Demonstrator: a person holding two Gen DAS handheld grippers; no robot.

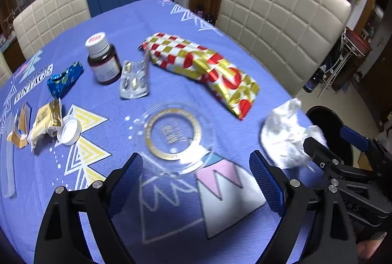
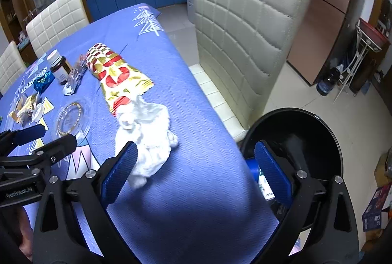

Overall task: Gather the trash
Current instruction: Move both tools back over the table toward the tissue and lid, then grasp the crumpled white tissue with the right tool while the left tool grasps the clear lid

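Both pairs of tongs filled the bottom of my views, tilted steeply down at the blue tablecloth [image 1: 152,26]. My left gripper [image 1: 196,184] stood wide with nothing between its pads, the clear plastic lid [image 1: 175,135] with the gold ring lying just past its tips. My right gripper [image 2: 194,172] gaped wide too, empty, its left pad at the edge of the crumpled white tissue [image 2: 149,139], its right pad over the black bin [image 2: 299,148] beside the table. At the left of that view the other tool's body read "GenRobot.AI". Farther up lay the red-and-gold snack bag [image 1: 205,70], a blister pack [image 1: 134,81], a brown bottle [image 1: 104,60] and a blue wrapper [image 1: 65,79]. "VINTAGE" was printed on the cloth at centre left.
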